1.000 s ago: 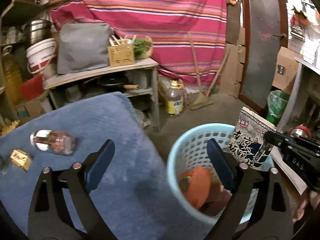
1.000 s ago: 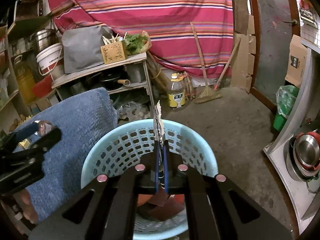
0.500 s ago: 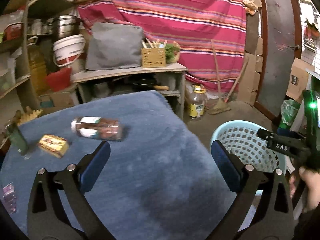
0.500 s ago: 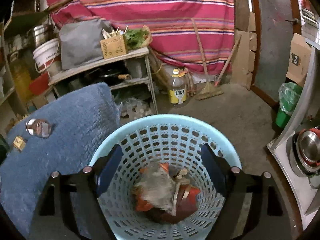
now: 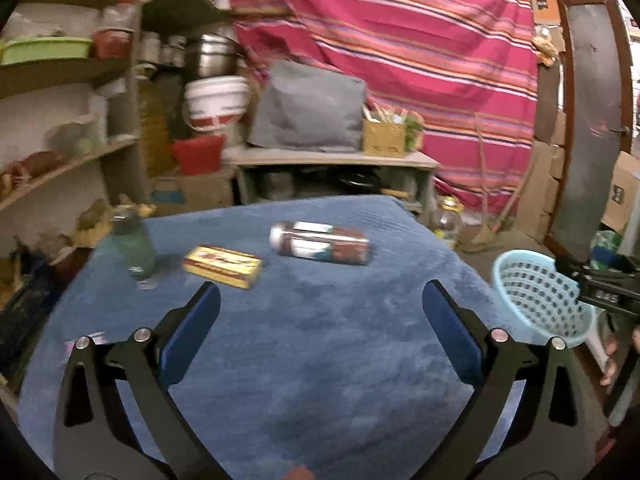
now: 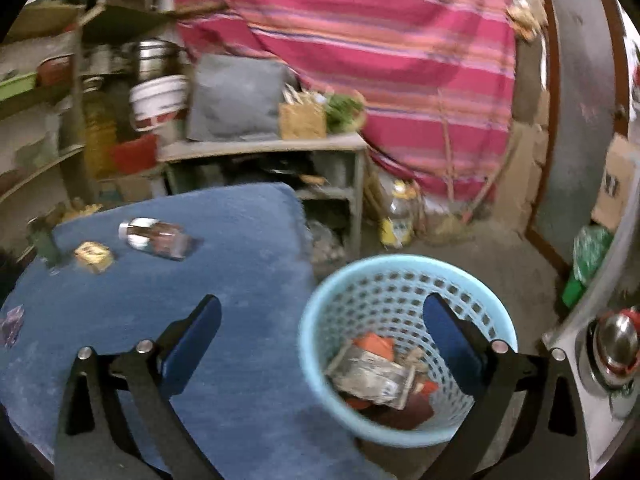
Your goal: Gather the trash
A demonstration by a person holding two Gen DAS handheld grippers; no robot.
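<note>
Newly dropped packet inside blue basket

The table wears matt, nubbly blue cloth. The pale blue basket looks like smooth perforated plastic. The bottle lying on its side is glossy, and far behind hangs striped cloth.

A striped pink cloth hangs across the back wall. In front of it, a wooden shelf unit carries a grey cushion and a woven box. A white bucket sits left of the cushion, above a red tub.
</note>
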